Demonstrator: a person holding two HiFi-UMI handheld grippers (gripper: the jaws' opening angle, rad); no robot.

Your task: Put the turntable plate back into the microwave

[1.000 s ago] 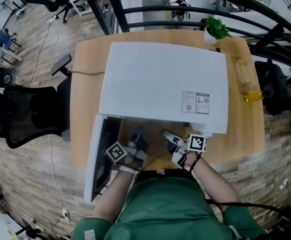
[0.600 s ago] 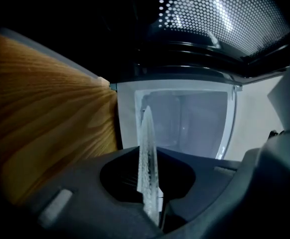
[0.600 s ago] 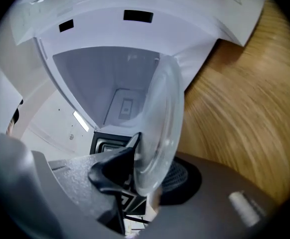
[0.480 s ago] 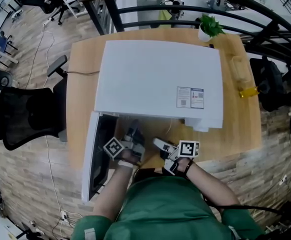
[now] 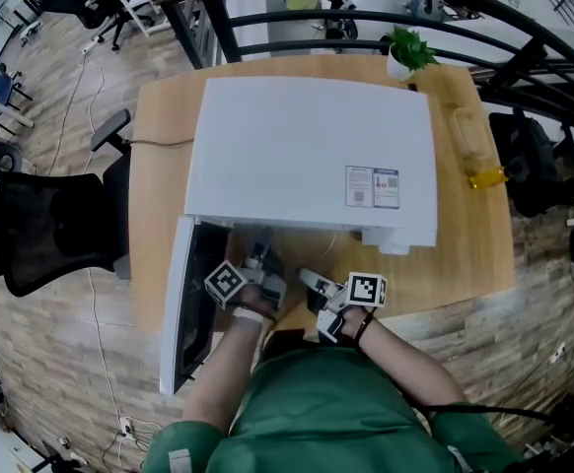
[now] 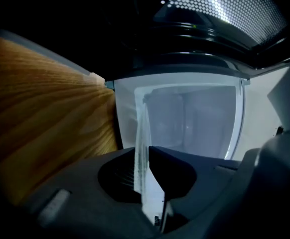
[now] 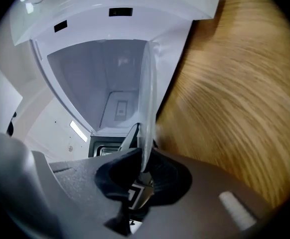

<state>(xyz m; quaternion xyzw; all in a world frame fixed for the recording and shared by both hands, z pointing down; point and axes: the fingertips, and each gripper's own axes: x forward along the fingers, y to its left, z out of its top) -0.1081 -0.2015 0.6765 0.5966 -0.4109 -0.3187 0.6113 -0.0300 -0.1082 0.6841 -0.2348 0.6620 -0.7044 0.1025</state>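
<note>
The white microwave stands on the wooden table with its door swung open to the left. I hold the clear glass turntable plate edge-on in front of the open cavity. In the left gripper view its rim runs between the jaws of my left gripper, which are opening but still touch the glass. In the right gripper view the plate stands upright in my right gripper, whose jaws are closing onto its rim. Both grippers sit side by side at the microwave's mouth.
A small potted plant stands at the table's far right corner and a bottle with yellow liquid lies along its right edge. A black office chair is to the left of the table. A dark railing runs behind.
My right gripper has drawn a little left and back toward the left gripper, below the microwave's front edge. The left gripper has stayed put.
</note>
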